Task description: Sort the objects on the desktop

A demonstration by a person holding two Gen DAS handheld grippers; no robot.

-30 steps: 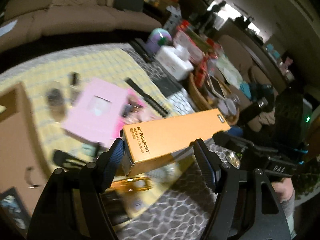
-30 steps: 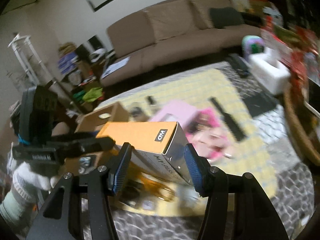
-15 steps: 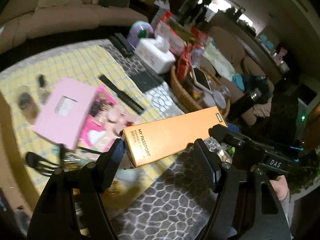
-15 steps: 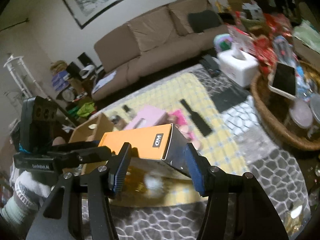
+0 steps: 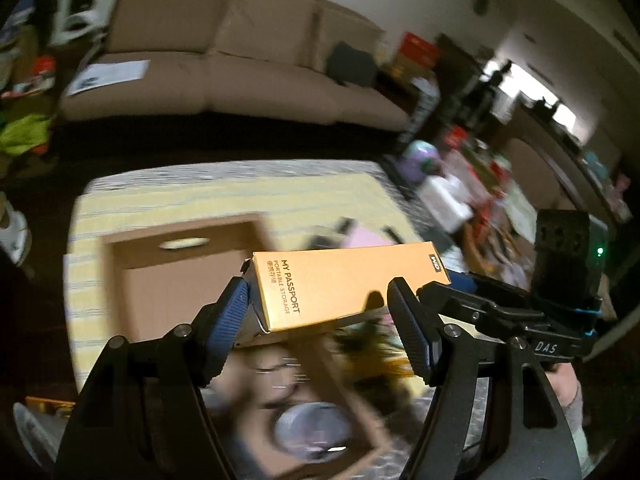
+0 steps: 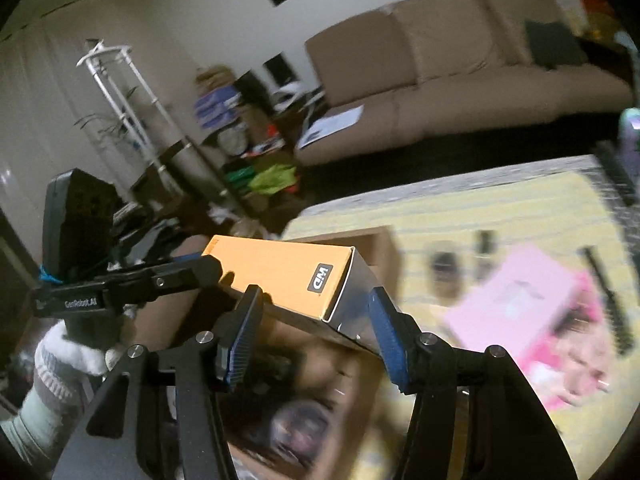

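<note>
An orange "My Passport" box (image 5: 344,280) hangs in the air, carried by both grippers. My left gripper (image 5: 316,300) is shut on its lettered end, and its finger (image 6: 208,268) shows at the box's far end in the right wrist view. My right gripper (image 6: 316,304) is shut on the silver-faced end of the orange box (image 6: 280,272); its black frame (image 5: 500,312) shows to the right in the left wrist view. Beneath the box lies an open brown cardboard box (image 5: 180,226), blurred, with a round dark item (image 5: 312,428) inside.
The table wears a yellow checked cloth (image 5: 240,192). A pink box (image 6: 516,304) and a black comb (image 6: 612,296) lie to the right. A white tissue box (image 5: 444,200) and clutter stand at the far right. A beige sofa (image 5: 240,80) runs behind.
Both grippers have swung left with the orange box, from above the pink box and patterned cloth to above the cardboard box. The grip on the box has not changed.
</note>
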